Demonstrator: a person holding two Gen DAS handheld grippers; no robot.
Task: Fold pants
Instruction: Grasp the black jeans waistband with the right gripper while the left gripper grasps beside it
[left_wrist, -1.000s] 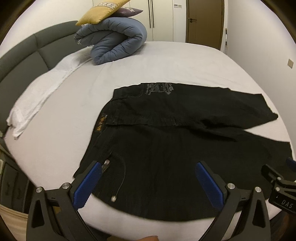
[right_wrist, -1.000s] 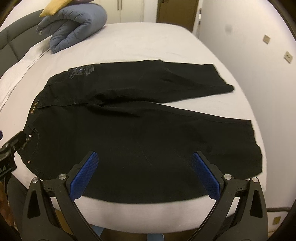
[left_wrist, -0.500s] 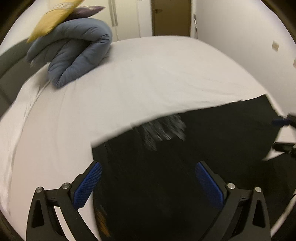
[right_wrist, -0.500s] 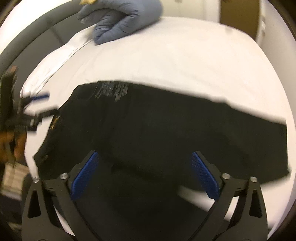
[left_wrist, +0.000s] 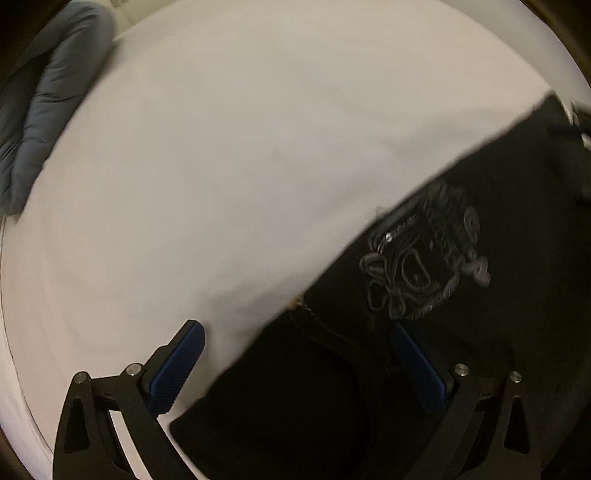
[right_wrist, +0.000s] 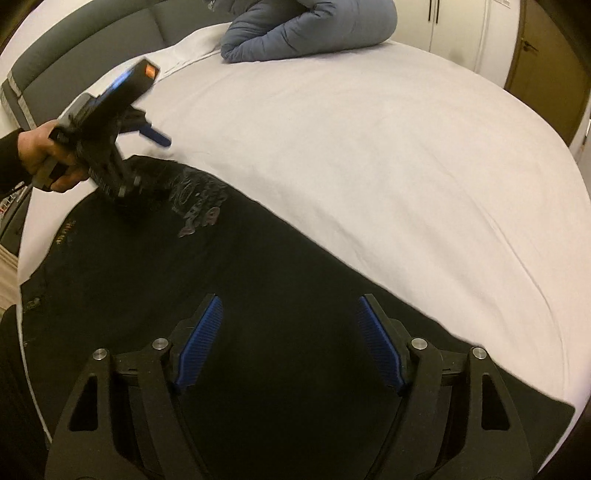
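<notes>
pants (right_wrist: 280, 280) cut off below, duvet (left_wrist: 44, 122) blurred, cropped

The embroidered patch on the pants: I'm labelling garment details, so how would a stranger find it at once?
Start at the white bed and find the black pants spread across its near side. Near their far edge, beside the left gripper, sits the embroidered patch: a raised, greyish design, the only pale marking on that plain black cloth.

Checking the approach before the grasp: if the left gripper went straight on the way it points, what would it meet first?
Most likely the far edge of the black pants on the white bedsheet; the left gripper straddles that edge, though depth is unclear.
</notes>
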